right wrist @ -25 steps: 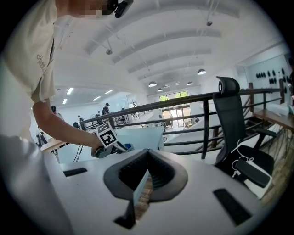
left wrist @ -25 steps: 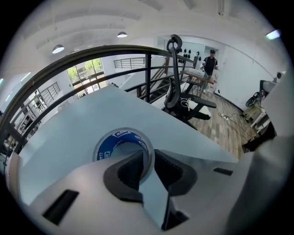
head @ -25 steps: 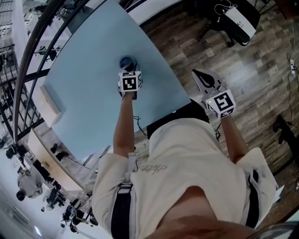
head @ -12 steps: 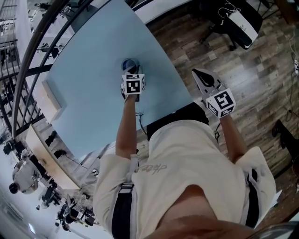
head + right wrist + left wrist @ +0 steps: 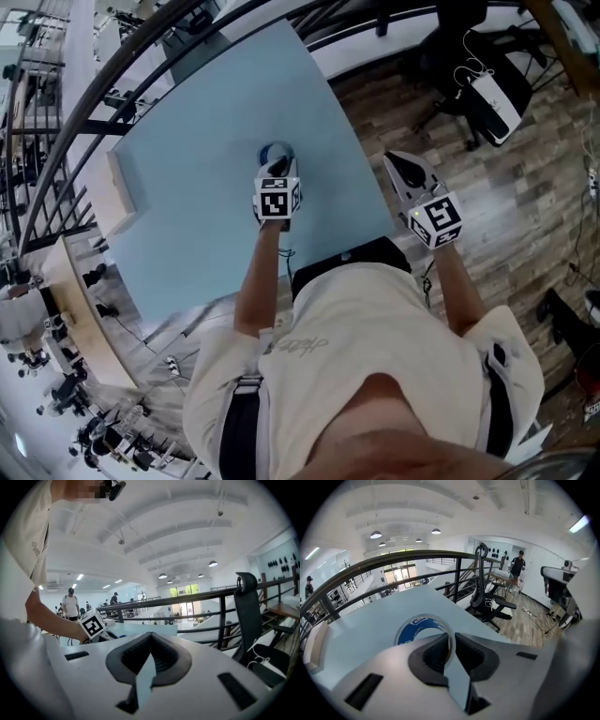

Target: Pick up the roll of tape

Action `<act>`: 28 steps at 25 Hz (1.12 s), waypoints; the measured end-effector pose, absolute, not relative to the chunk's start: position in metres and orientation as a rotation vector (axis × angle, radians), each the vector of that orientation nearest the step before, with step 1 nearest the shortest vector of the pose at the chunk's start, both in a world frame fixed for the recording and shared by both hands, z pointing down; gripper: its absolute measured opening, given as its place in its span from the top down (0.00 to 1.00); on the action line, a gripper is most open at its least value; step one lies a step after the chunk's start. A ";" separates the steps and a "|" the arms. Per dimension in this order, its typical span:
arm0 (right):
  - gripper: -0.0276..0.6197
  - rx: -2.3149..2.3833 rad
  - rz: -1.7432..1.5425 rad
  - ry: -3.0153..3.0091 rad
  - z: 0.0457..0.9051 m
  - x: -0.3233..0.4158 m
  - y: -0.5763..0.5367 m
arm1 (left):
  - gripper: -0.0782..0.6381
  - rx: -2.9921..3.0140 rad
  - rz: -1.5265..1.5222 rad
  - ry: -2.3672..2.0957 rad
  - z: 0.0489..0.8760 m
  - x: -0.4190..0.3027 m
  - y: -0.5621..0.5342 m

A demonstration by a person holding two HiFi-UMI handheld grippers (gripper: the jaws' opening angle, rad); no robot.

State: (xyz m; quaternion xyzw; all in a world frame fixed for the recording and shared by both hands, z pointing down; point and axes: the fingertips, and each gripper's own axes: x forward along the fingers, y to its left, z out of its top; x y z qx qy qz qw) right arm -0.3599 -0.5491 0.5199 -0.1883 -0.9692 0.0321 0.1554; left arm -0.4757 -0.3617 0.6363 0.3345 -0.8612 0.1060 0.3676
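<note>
The roll of tape [image 5: 277, 150] is clear with a blue core. In the left gripper view the tape [image 5: 423, 624] stands tilted over the pale blue table [image 5: 206, 141]. My left gripper [image 5: 279, 169] has just been closing, and its jaws now pinch the roll's near wall, one pad inside the ring and one outside; the left gripper [image 5: 451, 644] shows this close up. My right gripper [image 5: 401, 165] hangs past the table's right edge over the wood floor. The right gripper [image 5: 150, 654] has its pads together with nothing between them.
A flat cardboard box [image 5: 117, 192] lies at the table's left edge. A dark curved railing [image 5: 122, 75] runs behind the table. An office chair [image 5: 482, 592] stands on the floor beyond the table's right side, and another chair back [image 5: 247, 616] is close to the right gripper.
The left gripper has closed on the roll's wall and come up from the table with it. The right gripper has also shifted and risen a little.
</note>
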 end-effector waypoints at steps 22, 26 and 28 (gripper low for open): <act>0.95 -0.618 -0.059 -2.874 0.447 -0.367 -0.485 | 0.81 0.932 0.121 -2.497 0.471 -0.427 -0.293; 0.95 -0.628 -0.055 -2.877 0.441 -0.366 -0.476 | 0.81 0.954 0.090 -2.530 0.451 -0.421 -0.283; 0.95 -0.632 -0.062 -2.886 0.435 -0.367 -0.472 | 0.81 0.965 0.082 -2.550 0.441 -0.421 -0.279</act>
